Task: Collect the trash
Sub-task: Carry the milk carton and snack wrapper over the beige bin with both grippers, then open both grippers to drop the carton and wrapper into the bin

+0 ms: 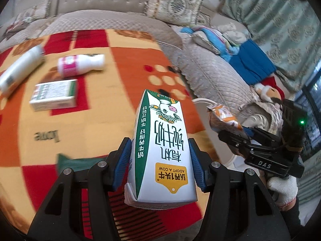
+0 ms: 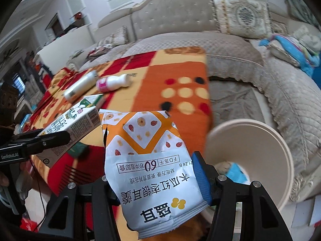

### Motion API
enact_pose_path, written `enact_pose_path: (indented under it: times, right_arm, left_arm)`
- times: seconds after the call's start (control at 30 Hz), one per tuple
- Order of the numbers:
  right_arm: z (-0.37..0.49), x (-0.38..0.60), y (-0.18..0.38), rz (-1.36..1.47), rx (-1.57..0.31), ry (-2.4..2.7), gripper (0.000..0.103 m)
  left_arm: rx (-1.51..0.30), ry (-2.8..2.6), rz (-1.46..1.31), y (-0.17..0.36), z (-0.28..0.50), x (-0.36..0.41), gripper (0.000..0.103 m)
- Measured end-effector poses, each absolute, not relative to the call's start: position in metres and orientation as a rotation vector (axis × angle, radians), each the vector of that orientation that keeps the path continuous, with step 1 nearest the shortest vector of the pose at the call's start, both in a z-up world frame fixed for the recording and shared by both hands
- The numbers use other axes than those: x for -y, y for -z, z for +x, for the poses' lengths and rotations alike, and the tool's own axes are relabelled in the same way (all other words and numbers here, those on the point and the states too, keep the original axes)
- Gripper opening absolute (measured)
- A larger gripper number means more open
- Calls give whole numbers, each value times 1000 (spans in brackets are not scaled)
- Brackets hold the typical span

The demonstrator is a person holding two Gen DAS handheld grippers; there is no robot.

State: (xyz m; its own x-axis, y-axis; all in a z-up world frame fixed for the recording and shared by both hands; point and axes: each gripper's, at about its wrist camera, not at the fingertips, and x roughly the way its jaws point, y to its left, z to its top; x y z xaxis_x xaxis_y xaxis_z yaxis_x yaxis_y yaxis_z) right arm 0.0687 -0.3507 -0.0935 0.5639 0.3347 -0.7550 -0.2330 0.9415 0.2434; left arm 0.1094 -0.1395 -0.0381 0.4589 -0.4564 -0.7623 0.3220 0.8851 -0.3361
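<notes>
My left gripper (image 1: pixel 159 161) is shut on a white and green milk carton (image 1: pixel 160 144), held above the patterned table cloth (image 1: pixel 112 92). The carton also shows in the right wrist view (image 2: pixel 74 126). My right gripper (image 2: pixel 154 177) is shut on a white and orange snack packet (image 2: pixel 148 160), seen from the left wrist too (image 1: pixel 222 118). A beige waste bin (image 2: pixel 260 140) stands right of the table, with blue trash inside. On the table lie a pink-labelled bottle (image 1: pixel 80 65), a white bottle (image 1: pixel 20 68) and a small green and white box (image 1: pixel 54 95).
A quilted grey sofa (image 1: pixel 210 76) wraps around the table's far and right sides, with cushions (image 1: pixel 174 2), blue clothes (image 1: pixel 250 64) and a stuffed toy (image 1: pixel 268 92) on it. Green curtains (image 1: pixel 280 20) hang at the right.
</notes>
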Motion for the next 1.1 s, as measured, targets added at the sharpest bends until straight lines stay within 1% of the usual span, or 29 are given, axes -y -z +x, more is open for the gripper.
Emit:
enact_pose_path:
  times: [0.27, 0.53, 0.87, 1.1]
  right_arm:
    - [62, 410, 108, 198, -930, -218, 56]
    - [62, 451, 137, 278, -978, -119, 56]
    - [64, 478, 156, 349, -997, -50, 56]
    - [69, 490, 164, 365, -1013, 1, 59]
  left_arm:
    - [-1006, 566, -105, 45, 119, 206, 55]
    - [-1040, 610, -64, 57, 126, 253, 55]
    - [-1071, 640, -49, 75, 135, 287, 55]
    - [-1074, 685, -57, 83, 140, 301, 55]
